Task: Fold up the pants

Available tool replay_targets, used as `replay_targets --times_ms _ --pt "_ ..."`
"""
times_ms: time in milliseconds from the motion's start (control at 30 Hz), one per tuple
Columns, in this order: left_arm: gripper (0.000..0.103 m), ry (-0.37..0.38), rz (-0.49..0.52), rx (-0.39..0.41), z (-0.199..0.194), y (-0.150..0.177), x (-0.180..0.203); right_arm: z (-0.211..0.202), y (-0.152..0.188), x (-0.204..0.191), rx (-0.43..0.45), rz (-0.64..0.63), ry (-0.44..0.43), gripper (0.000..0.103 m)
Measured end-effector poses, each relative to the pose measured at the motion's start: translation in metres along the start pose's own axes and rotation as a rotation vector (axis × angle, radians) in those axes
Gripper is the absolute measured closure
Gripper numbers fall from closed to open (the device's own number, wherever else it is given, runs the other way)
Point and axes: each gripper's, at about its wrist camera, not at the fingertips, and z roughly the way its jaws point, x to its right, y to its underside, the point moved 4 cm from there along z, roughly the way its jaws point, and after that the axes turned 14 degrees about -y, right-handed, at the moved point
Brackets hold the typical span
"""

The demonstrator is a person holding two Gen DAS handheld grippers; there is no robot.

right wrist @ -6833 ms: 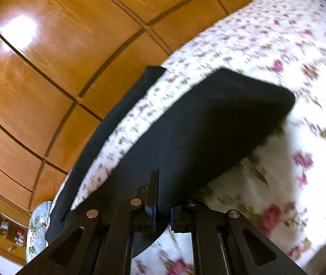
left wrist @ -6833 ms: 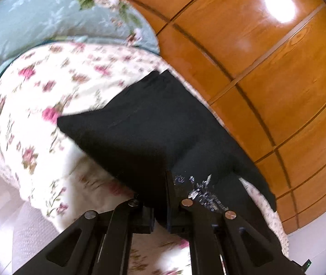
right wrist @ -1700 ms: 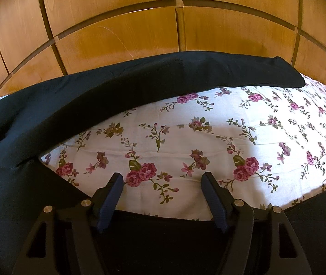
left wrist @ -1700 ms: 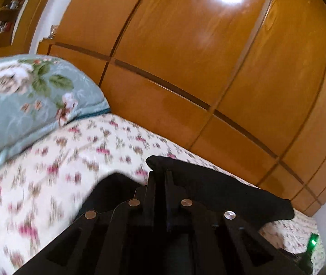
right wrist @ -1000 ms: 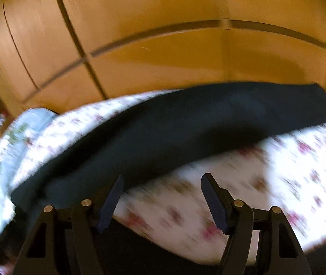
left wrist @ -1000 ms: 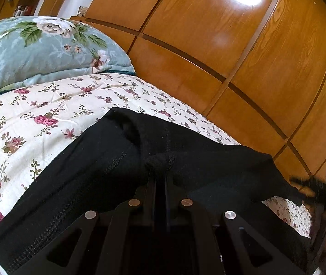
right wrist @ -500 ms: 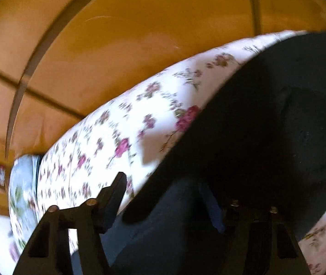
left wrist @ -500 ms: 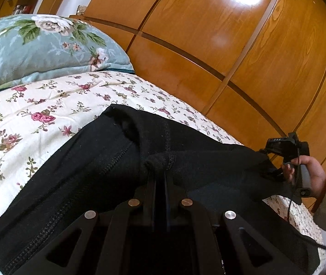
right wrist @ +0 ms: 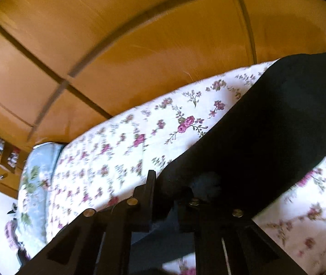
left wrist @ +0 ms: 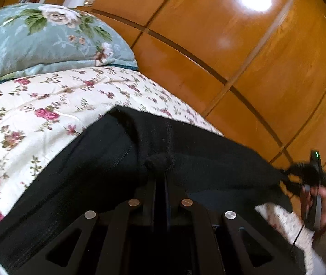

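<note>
On a flowered bed (left wrist: pixel 36 105), black pants (left wrist: pixel 98 160) lie flat. At left, the left tool (left wrist: pixel 159 171) is pinched closed on a bunched fold. At right, the right tool (right wrist: pixel 172 183) clamps the far end. Best to lift both ends evenly, keeping edges aligned.

Floral bedsheet (left wrist: pixel 36 105), blue-green pillow (left wrist: pixel 39 39), wooden wardrobe (left wrist: pixel 208 45) behind

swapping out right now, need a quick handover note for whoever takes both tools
Left tool: shut on a bunch of the black pants.
Right tool: closed on the pants' far end; the grip point is partly hidden.
Pants lie lengthwise on the floral bedspread, near the blue pillow.
Done: both ends gripped.
Left: bring the ends together, lay flat, release.
</note>
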Motion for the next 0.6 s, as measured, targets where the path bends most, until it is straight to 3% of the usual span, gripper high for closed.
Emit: replay_targets --times_ms 200,400,600 --pt "0.097 0.037 -0.120 0.067 -0.031 -0.015 -0.015 -0.055 0.042 -0.012 0.053 -0.069 -0.087 0.091" --pt "0.097 0.058 -0.268 0.057 -0.040 -0.016 -0.040 -0.076 0.097 -0.016 0.039 -0.154 -0.102 0.091" --pt "0.096 0.011 -0.258 0.018 -0.034 0.004 -0.051 -0.070 0.145 0.009 -0.022 -0.121 -0.086 0.091"
